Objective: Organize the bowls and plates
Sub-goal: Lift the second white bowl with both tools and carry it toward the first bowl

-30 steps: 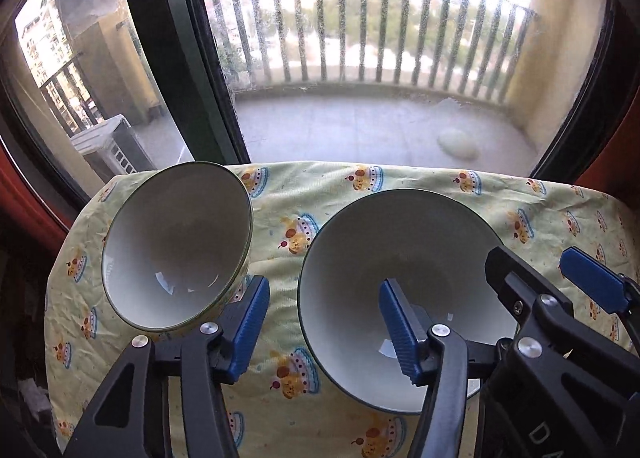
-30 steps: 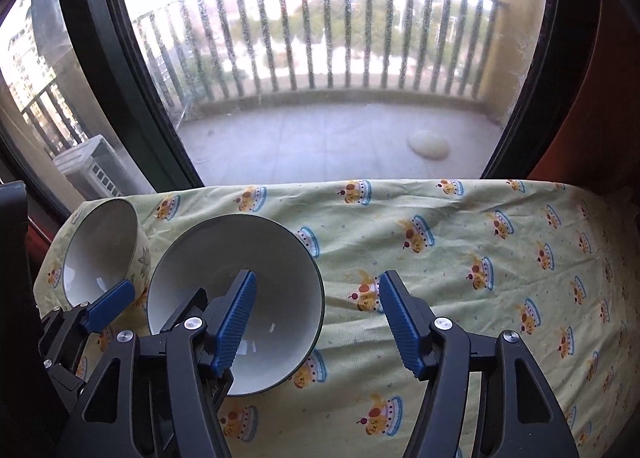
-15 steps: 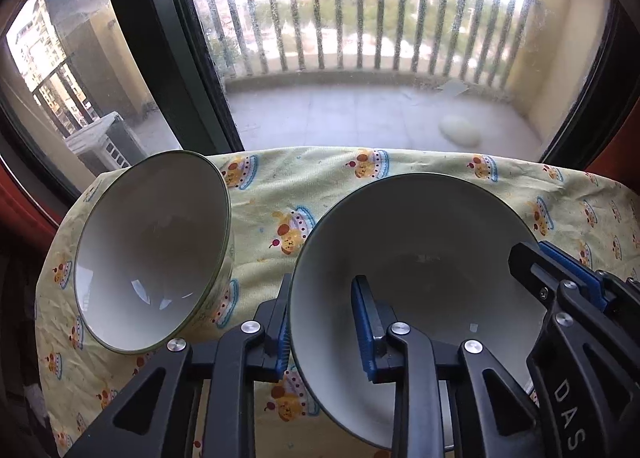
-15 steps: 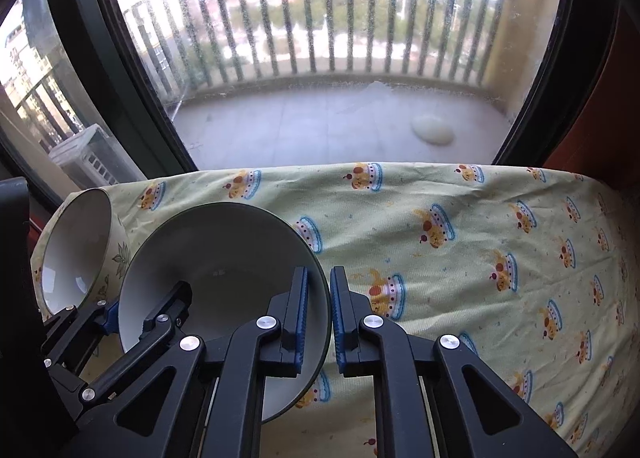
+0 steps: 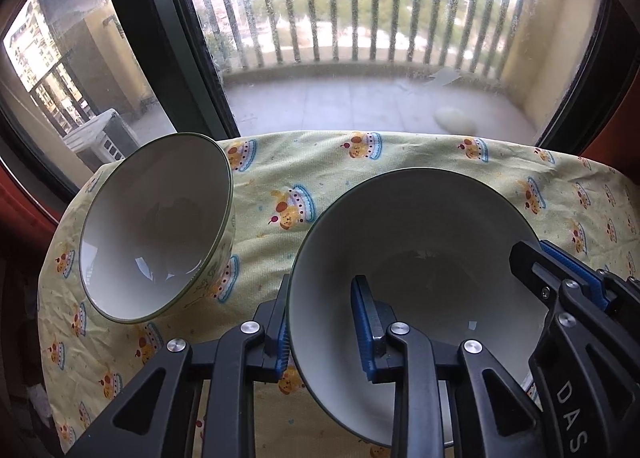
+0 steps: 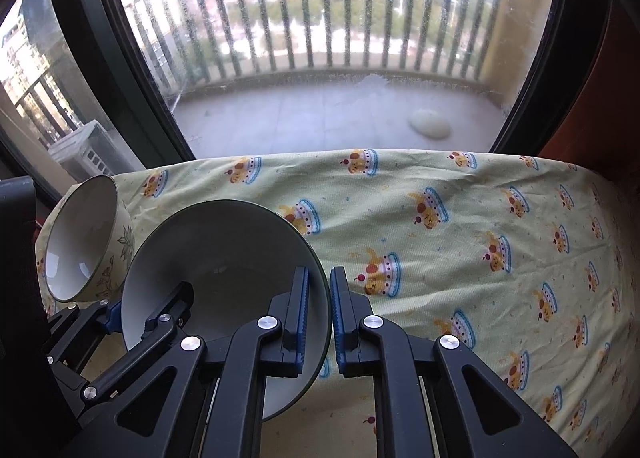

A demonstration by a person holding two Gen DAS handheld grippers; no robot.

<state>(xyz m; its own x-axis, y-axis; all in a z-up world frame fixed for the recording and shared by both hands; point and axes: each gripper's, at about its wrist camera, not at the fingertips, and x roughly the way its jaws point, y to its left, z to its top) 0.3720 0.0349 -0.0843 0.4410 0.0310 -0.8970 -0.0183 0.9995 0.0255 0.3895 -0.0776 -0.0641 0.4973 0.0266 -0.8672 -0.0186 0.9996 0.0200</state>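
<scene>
The left gripper (image 5: pixel 324 322) pinches the left rim of the wide bowl (image 5: pixel 420 242), one pad inside and one outside, while the right gripper (image 6: pixel 318 312) clamps the opposite rim. The bowl sits on the cake-print tablecloth (image 6: pixel 460 226), mouth up. Just left stands the smaller floral bowl (image 6: pixel 86 238); the right gripper's body reads "DAS" (image 5: pixel 570 422).

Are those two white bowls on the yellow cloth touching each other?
Apart. The left wrist view shows yellow patterned cloth plainly between the smaller floral bowl and the wide white bowl.
</scene>
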